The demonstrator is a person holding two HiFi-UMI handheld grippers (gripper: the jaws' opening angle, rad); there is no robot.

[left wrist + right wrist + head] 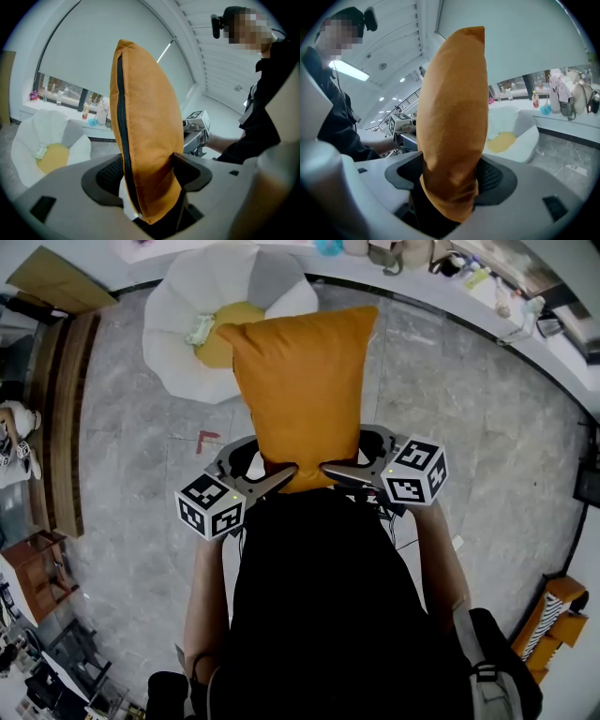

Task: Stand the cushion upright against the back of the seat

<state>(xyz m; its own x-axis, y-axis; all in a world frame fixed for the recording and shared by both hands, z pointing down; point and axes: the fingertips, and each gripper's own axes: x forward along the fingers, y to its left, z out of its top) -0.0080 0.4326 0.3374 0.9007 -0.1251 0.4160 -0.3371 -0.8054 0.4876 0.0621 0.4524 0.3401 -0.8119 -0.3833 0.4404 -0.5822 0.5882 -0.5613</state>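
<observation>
Grey tiled floor (487, 427) all round. White petal-shaped seat (178, 324) with a yellow centre stood at the far side, left of middle. Orange cushion (300, 390) was off the seat, held up in the air on its near side.

Left gripper (281, 479) had the cushion's near left corner, right gripper (333, 470) the near right corner.

Left gripper view: both fingers (190, 171) pressed into the fabric. The jaws were closed down to the corner's squeezed thickness, and the zip edge (123, 136) faced the camera.

Right gripper view: pads (492, 178) were clamped on either face of the other corner, plain seam side towards the camera.

Cushion rose upright out of both pairs of jaws. Seat lay well beyond it, not touching.
</observation>
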